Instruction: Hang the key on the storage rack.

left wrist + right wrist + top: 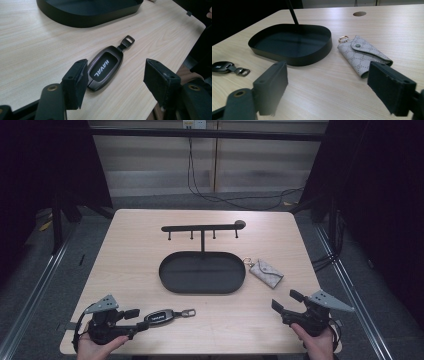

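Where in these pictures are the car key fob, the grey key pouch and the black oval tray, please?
car key fob (103, 68): left gripper view, on its lettered face.
grey key pouch (362, 53): right gripper view, on its flap.
black oval tray (167, 281): high view, on its left rim.

Left gripper view: the black tray (90, 12) is cut off by the top edge — its far rim is lost — and one jaw hides the near end of the key fob (105, 66). Right gripper view: the fob (222, 67) is cropped at the left edge, its lettering too small to read, and the stand's post (292, 11) runs out of frame.
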Demonstrator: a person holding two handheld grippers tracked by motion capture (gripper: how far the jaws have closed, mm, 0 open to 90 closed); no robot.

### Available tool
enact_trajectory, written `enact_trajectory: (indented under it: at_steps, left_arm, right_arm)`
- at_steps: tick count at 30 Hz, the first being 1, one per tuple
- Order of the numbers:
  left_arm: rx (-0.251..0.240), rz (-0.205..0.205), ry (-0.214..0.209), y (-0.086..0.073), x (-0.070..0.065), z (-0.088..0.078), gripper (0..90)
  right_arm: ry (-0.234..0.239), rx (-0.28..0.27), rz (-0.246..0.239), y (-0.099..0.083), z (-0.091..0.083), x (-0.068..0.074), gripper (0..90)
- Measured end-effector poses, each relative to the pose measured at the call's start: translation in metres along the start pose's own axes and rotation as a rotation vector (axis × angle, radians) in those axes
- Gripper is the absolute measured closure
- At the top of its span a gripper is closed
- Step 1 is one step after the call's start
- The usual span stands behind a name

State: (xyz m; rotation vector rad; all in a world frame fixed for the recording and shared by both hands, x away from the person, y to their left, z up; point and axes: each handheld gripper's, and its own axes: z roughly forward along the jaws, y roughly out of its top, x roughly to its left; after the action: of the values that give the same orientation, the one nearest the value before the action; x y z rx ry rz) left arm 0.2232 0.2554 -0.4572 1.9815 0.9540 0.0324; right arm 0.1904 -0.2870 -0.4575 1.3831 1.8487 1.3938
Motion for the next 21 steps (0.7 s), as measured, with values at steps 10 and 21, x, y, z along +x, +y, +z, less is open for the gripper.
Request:
enact_trajectory:
  at_steps: [10, 21]
  left_arm:
    - [0.01, -0.018, -0.014, 0.002, -0.0014, 0.002, 40.3]
    - [0.012, -0.012, -0.047, 0.0088, -0.0083, -0.0016, 53.3]
  right_arm:
    - [0.044, 0.016, 0.01, 0.0, -0.0009, -0.0007, 15.0]
    - [0.074, 0.038, 0.007, 0.0007, -0.0036, 0.0029, 22.0]
